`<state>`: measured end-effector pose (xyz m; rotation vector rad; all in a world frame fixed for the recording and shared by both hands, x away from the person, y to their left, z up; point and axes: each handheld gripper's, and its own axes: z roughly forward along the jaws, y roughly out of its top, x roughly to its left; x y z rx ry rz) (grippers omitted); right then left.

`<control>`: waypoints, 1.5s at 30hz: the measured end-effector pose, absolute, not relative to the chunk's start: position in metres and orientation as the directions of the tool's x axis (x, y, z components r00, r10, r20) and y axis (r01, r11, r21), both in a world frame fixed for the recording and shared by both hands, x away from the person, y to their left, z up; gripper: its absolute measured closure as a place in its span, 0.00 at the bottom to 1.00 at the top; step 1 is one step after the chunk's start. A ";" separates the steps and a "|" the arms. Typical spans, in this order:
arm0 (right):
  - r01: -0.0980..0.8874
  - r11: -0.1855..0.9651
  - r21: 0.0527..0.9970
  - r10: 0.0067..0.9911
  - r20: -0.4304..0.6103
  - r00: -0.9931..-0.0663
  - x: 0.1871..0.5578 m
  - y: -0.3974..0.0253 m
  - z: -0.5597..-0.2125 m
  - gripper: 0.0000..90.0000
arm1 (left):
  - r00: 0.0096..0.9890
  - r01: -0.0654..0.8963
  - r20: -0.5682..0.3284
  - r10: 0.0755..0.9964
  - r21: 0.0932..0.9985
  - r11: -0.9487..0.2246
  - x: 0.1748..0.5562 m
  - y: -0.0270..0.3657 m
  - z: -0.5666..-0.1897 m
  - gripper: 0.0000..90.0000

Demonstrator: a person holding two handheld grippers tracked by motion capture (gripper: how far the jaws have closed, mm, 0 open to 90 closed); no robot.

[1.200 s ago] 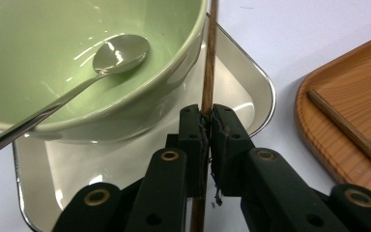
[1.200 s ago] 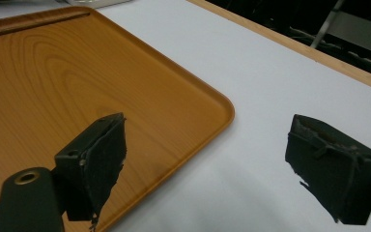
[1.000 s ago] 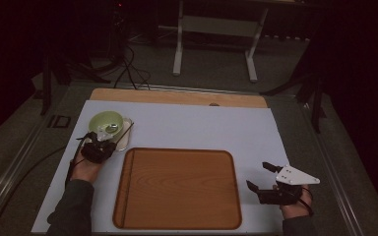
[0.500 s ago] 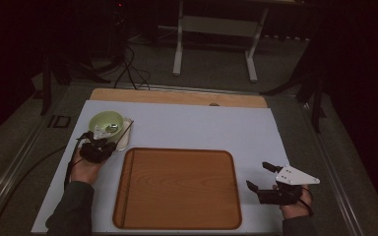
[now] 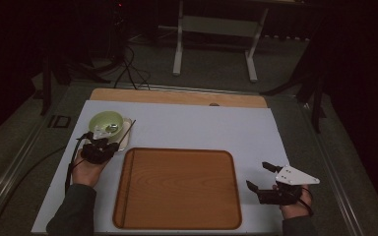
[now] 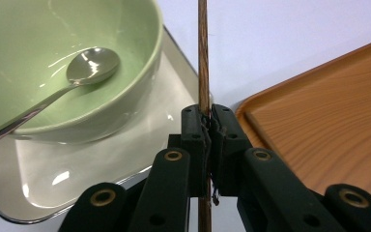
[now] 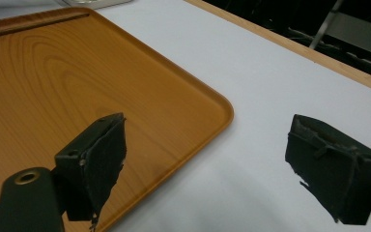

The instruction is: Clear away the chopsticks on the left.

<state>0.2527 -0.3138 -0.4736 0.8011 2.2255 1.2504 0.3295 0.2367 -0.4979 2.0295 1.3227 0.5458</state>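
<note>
The high view looks forward and down from above the person's side, taking in the whole tabletop [image 5: 202, 128] from afar. The left gripper view sits close and low, facing the green bowl [image 6: 63, 63] and one corner of the wooden tray [image 6: 328, 125]. The right gripper view looks low across another corner of that tray [image 7: 77, 82], which all three share.

Black two-jaw left gripper [image 6: 207, 125], brass-coloured pivot screws, black cable. Right gripper [image 5: 265, 178] black, grey three-cornered plate on top. Person wears dark grey sleeves.
</note>
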 end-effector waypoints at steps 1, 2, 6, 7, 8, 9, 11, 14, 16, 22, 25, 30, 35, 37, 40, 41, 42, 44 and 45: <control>0.261 0.417 0.871 0.682 -0.109 -0.723 0.253 -0.314 -0.474 0.16 | 0.404 0.646 -0.007 0.915 0.710 -0.280 0.329 0.236 -0.497 0.95; 0.261 0.417 0.871 0.682 -0.109 -0.723 0.253 -0.314 -0.474 0.16 | 0.405 0.646 -0.012 0.914 0.712 -0.277 0.328 0.235 -0.496 0.95; 0.261 0.417 0.871 0.681 -0.109 -0.724 0.253 -0.314 -0.474 0.16 | 0.401 0.642 -0.032 0.916 0.723 -0.256 0.324 0.231 -0.493 0.95; 0.261 0.417 0.871 0.681 -0.109 -0.724 0.253 -0.313 -0.474 0.16 | 0.402 0.642 -0.036 0.915 0.723 -0.254 0.324 0.230 -0.492 0.95; 0.261 0.418 0.870 0.681 -0.109 -0.724 0.253 -0.313 -0.474 0.16 | 0.403 0.640 -0.033 0.915 0.725 -0.255 0.323 0.228 -0.491 0.95; 0.261 0.418 0.870 0.680 -0.109 -0.725 0.253 -0.313 -0.474 0.16 | 0.403 0.638 -0.033 0.914 0.726 -0.255 0.322 0.227 -0.490 0.95; 0.261 0.416 0.871 0.681 -0.109 -0.724 0.253 -0.313 -0.474 0.16 | 0.401 0.635 -0.037 0.915 0.731 -0.249 0.320 0.225 -0.488 0.95; 0.262 0.415 0.871 0.683 -0.108 -0.722 0.253 -0.314 -0.474 0.16 | 0.391 0.635 -0.052 0.919 0.738 -0.228 0.318 0.222 -0.486 0.95; 0.260 0.416 0.872 0.682 -0.110 -0.723 0.253 -0.314 -0.474 0.16 | 0.388 0.634 -0.061 0.920 0.742 -0.218 0.316 0.220 -0.484 0.95; 0.263 0.414 0.872 0.684 -0.106 -0.722 0.252 -0.314 -0.473 0.16 | 0.381 0.627 -0.081 0.921 0.755 -0.193 0.309 0.215 -0.477 0.95; 0.261 0.414 0.872 0.683 -0.108 -0.723 0.252 -0.314 -0.473 0.16 | 0.382 0.624 -0.088 0.920 0.759 -0.187 0.307 0.212 -0.474 0.95; 0.260 0.412 0.873 0.685 -0.109 -0.721 0.252 -0.314 -0.473 0.16 | 0.381 0.619 -0.091 0.920 0.764 -0.181 0.303 0.206 -0.470 0.95; 0.259 0.415 0.872 0.682 -0.109 -0.723 0.252 -0.313 -0.473 0.16 | 0.380 0.619 -0.111 0.918 0.769 -0.163 0.301 0.202 -0.469 0.95; 0.259 0.416 0.872 0.681 -0.110 -0.724 0.252 -0.313 -0.473 0.16 | 0.384 0.619 -0.109 0.917 0.767 -0.168 0.300 0.198 -0.469 0.95; 0.259 0.417 0.872 0.681 -0.110 -0.724 0.252 -0.313 -0.473 0.16 | 0.387 0.619 -0.106 0.916 0.766 -0.173 0.299 0.195 -0.470 0.95; 0.259 0.416 0.872 0.681 -0.110 -0.724 0.252 -0.313 -0.473 0.16 | 0.387 0.620 -0.110 0.915 0.766 -0.171 0.298 0.194 -0.470 0.95; 0.259 0.416 0.872 0.681 -0.110 -0.724 0.252 -0.313 -0.473 0.16 | 0.386 0.621 -0.116 0.915 0.767 -0.164 0.298 0.193 -0.470 0.95; 0.259 0.417 0.871 0.681 -0.110 -0.724 0.252 -0.313 -0.473 0.16 | 0.386 0.622 -0.120 0.915 0.766 -0.162 0.297 0.191 -0.470 0.95; 0.258 0.417 0.871 0.680 -0.111 -0.725 0.252 -0.313 -0.473 0.16 | 0.387 0.623 -0.120 0.914 0.765 -0.163 0.296 0.190 -0.470 0.95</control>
